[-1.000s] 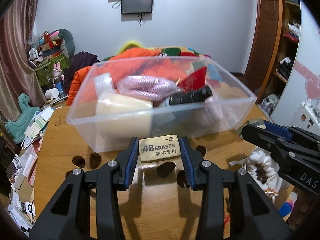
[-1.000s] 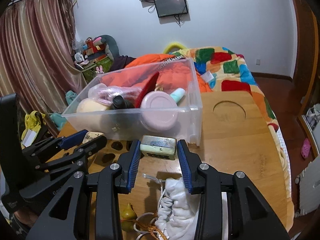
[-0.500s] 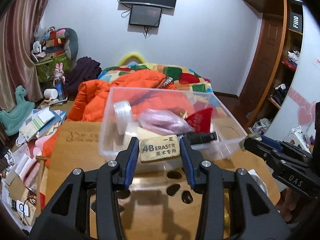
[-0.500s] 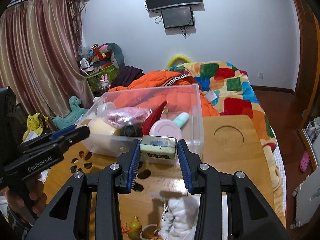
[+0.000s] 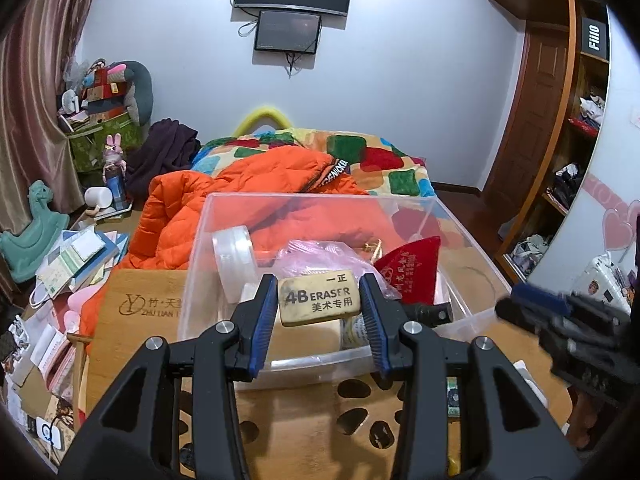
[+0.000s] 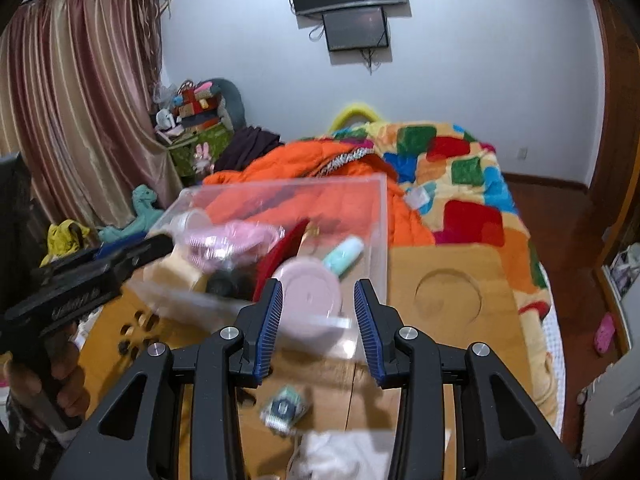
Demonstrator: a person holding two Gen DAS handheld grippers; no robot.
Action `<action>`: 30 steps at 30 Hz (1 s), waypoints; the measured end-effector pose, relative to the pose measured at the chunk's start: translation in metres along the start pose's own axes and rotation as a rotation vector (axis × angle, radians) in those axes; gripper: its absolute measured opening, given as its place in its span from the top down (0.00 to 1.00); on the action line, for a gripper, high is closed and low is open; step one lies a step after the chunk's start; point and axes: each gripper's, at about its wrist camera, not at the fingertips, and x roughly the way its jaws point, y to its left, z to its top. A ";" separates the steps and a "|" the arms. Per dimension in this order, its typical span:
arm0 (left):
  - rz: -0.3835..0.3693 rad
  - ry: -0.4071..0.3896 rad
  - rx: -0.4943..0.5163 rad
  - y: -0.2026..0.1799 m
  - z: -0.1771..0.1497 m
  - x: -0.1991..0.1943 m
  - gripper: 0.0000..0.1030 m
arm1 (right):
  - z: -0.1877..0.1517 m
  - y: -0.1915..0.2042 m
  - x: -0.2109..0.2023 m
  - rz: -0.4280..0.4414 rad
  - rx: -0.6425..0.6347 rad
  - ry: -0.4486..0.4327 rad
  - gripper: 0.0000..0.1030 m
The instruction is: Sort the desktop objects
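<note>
The eraser (image 5: pixel 319 298), a worn tan block printed "4B ERASER", is clamped between the blue pads of the left gripper (image 5: pixel 319 285) and held in the air just above the near wall of the bin (image 5: pixel 320 198). The pads press on its two short ends.

The right gripper (image 6: pixel 318 292) is at the bin's near right corner, its fingers apart with nothing between them. Below them, in front of the bin, a small green-and-white block (image 6: pixel 284 404) shows over the table (image 6: pixel 448 292). It is blurred, so I cannot tell whether it rests there. A white cloth (image 6: pixel 340 452) lies nearer than the block.

The bin is clear plastic and stands on the table. In it are a clear jar (image 5: pixel 234 256) at the left, a pink bag (image 5: pixel 320 254) in the middle, a red pouch (image 5: pixel 412 272) at the right, a black cylinder (image 5: pixel 432 312) by the near wall, a pink round lid (image 6: pixel 310 292) and a mint tube (image 6: pixel 344 256).

Behind the bin lies an orange jacket (image 5: pixel 240 200). Left of it, a hand (image 6: pixel 60 376) grips the left gripper's handle.
</note>
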 end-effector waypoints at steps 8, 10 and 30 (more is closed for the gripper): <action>-0.029 0.009 0.004 -0.007 -0.015 -0.016 0.60 | -0.043 0.013 0.017 0.024 -0.036 0.142 0.67; -0.024 0.012 0.010 -0.009 -0.022 -0.022 0.60 | -0.051 0.013 0.026 0.031 -0.022 0.175 0.67; -0.052 0.071 0.026 -0.020 -0.050 -0.021 0.60 | -0.067 0.022 0.033 0.011 -0.038 0.169 0.65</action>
